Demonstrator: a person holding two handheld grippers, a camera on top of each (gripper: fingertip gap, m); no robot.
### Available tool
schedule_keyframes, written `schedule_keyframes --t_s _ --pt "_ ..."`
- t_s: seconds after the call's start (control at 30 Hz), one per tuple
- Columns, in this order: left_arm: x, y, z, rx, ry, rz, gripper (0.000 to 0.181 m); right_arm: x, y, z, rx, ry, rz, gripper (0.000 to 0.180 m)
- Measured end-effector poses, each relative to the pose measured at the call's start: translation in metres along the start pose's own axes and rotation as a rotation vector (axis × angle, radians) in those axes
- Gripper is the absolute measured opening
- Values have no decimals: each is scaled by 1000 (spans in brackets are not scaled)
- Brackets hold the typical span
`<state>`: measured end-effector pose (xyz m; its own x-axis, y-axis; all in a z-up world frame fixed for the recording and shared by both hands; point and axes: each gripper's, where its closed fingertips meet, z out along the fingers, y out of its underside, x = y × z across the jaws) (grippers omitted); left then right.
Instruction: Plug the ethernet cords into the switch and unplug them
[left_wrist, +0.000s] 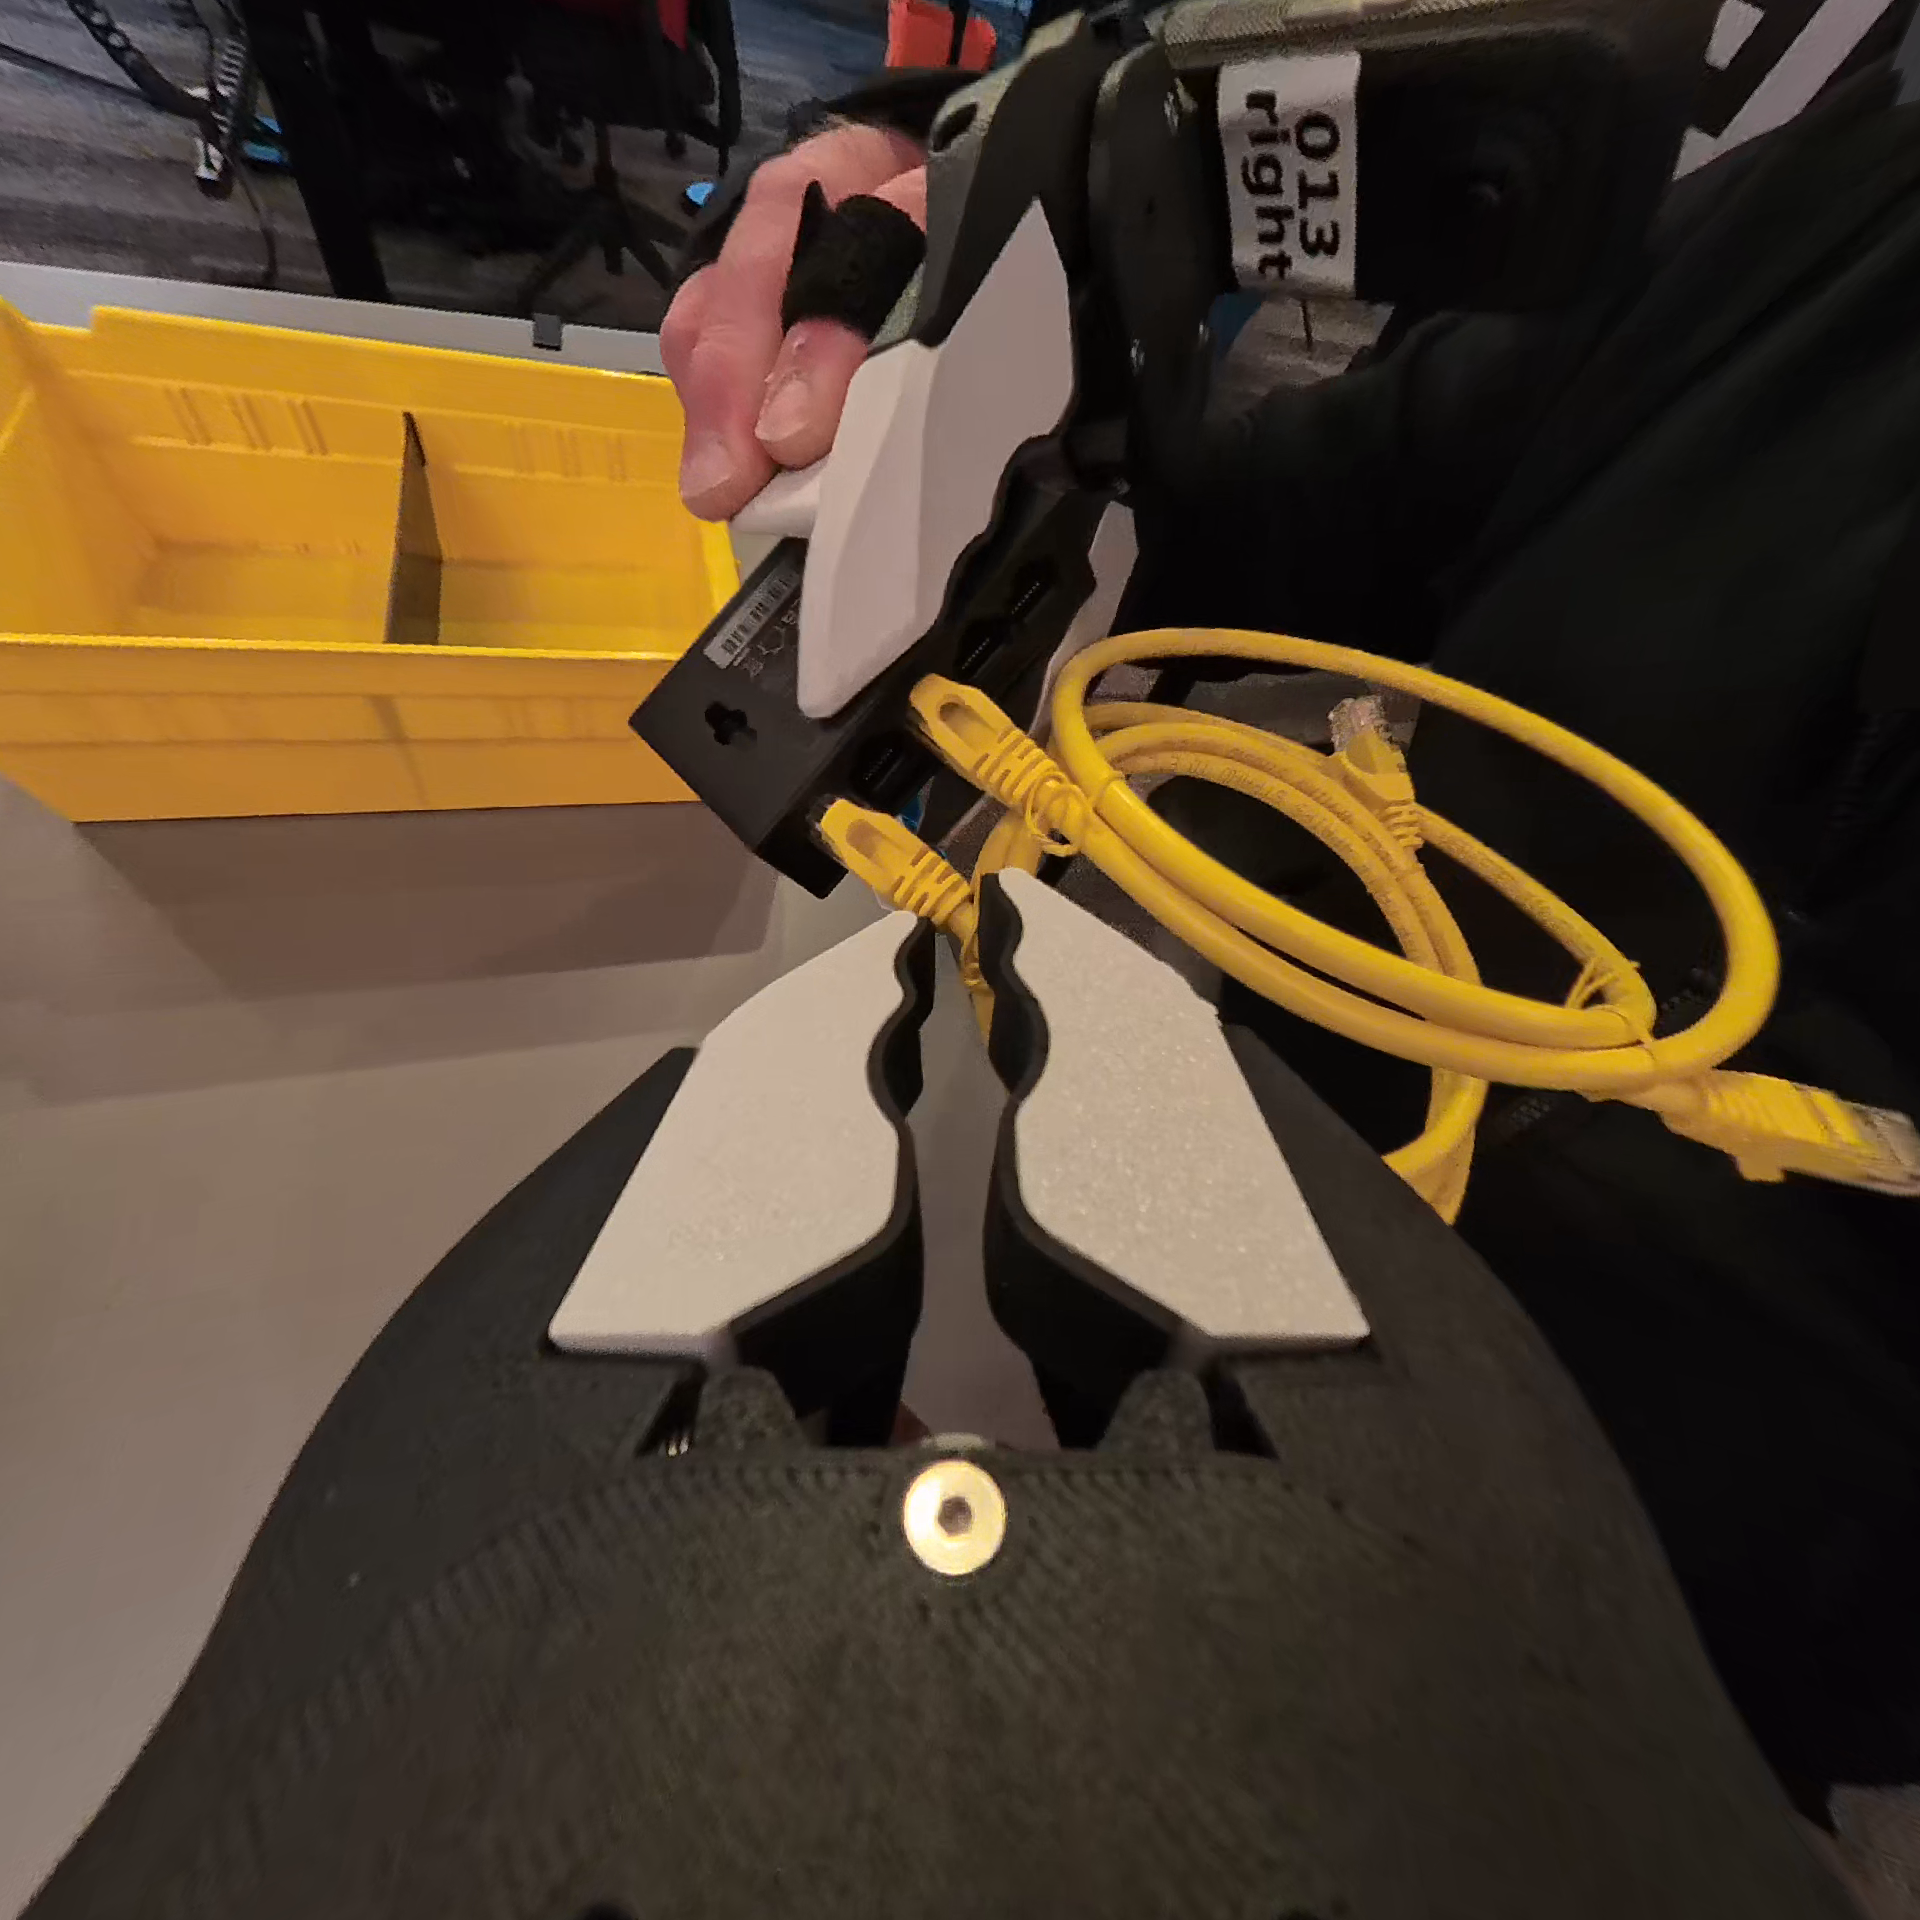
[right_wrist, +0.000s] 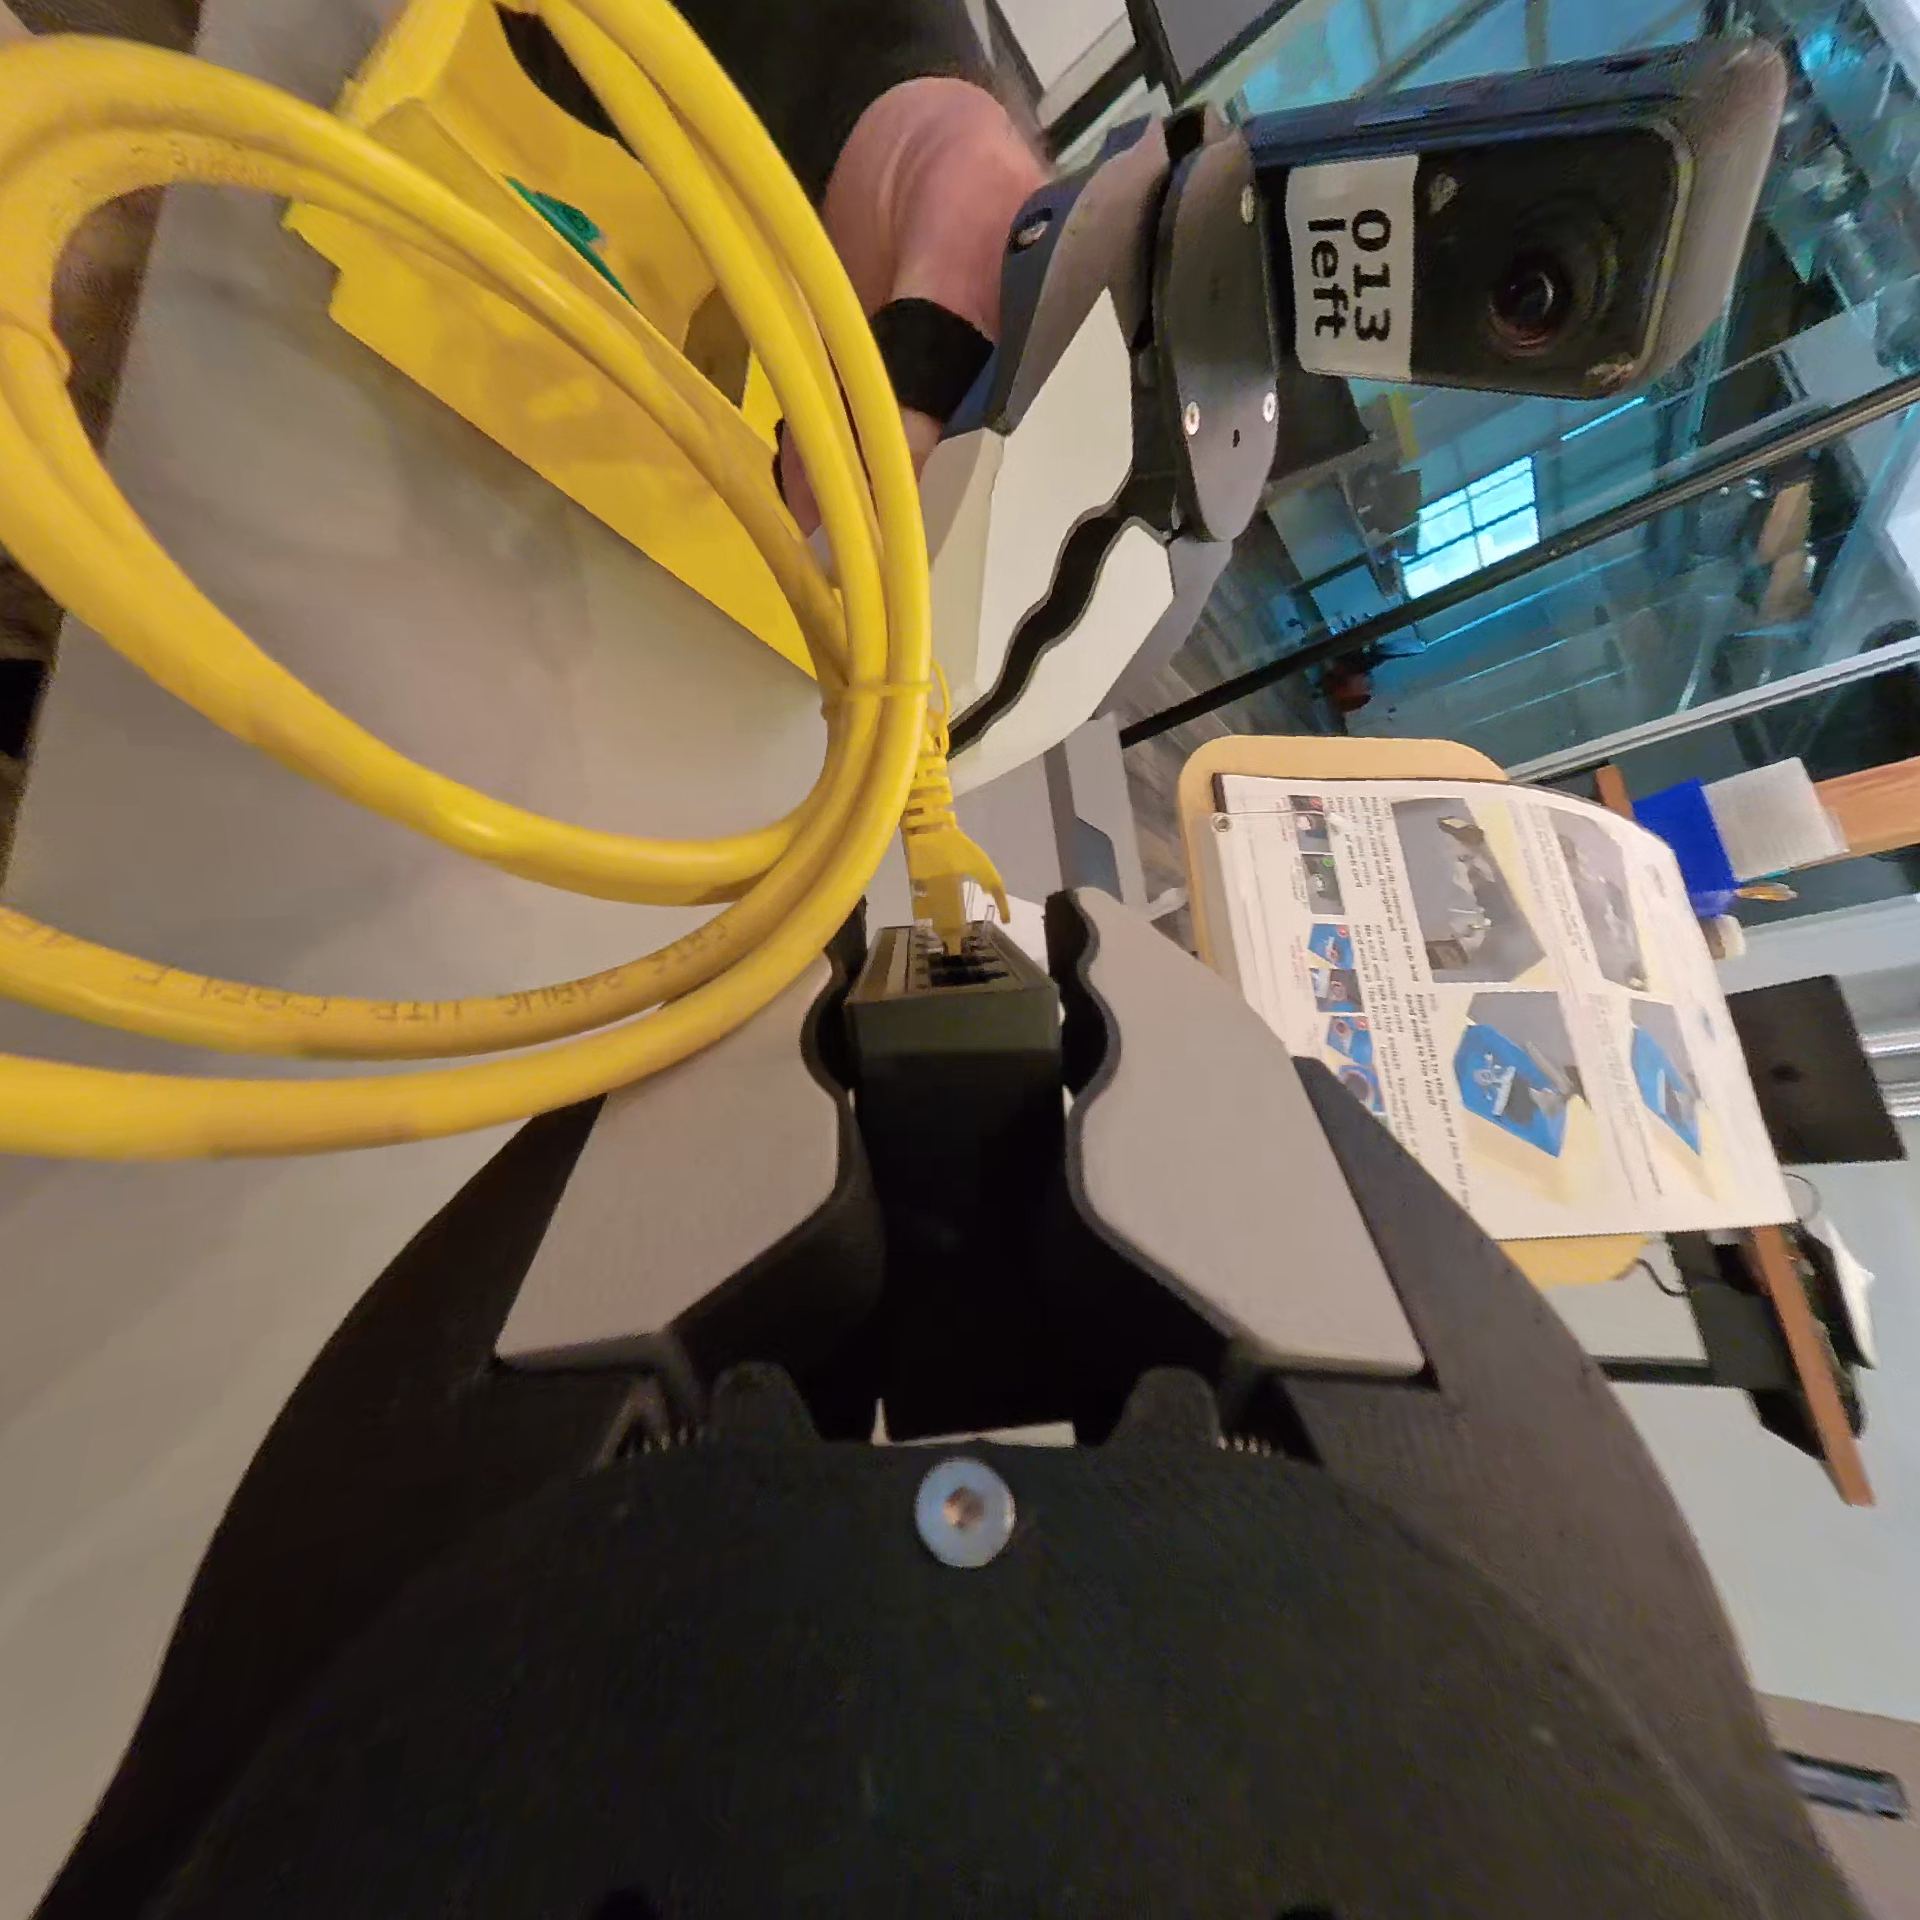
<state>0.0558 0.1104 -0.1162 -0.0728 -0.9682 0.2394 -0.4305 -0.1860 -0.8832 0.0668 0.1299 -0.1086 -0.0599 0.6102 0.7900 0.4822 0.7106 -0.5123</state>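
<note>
Two coiled yellow cords (left_wrist: 1351, 894) plugged into black switch (left_wrist: 748, 748), both grippers clamped.

The switch (left_wrist: 764, 732) is a small black box, held off the table and tilted, its port row facing outward. 2 yellow ethernet cords (left_wrist: 1403, 935) hang from it in bundled loops bound with thin ties. 2 plugs (left_wrist: 883, 847) sit in ports at its lower end. 2 other plugs (left_wrist: 1371, 758) dangle free with clear tips.
</note>
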Motion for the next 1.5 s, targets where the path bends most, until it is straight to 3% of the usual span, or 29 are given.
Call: schedule_keyframes --t_s 0.47,0.6,0.77,0.83,0.97,1.17,1.3,1.5 --pt "-1 -17 -12 104 -104 89 8 28 17 -9 -222 221 -12 63" --pt "-6 -20 -15 146 -125 78 9 32 22 -14 -218 238 29 65" --pt "-12 -12 -13 124 -129 60 9 23 29 -7 -196 224 -17 54" --pt "-15 -10 -13 123 -143 60 9 24 32 -6 -195 219 31 57" --pt "-19 -12 -15 135 -166 71 9 25 48 -2 -206 167 288 84" --pt "-19 -12 -11 115 -173 77 8 32 35 -8 -105 193 261 68" --pt "-21 -14 -13 130 -171 57 8 46 29 -15 -156 330 147 87" --pt "-21 -11 -9 105 -171 52 8 39 21 -12 -136 294 81 70"
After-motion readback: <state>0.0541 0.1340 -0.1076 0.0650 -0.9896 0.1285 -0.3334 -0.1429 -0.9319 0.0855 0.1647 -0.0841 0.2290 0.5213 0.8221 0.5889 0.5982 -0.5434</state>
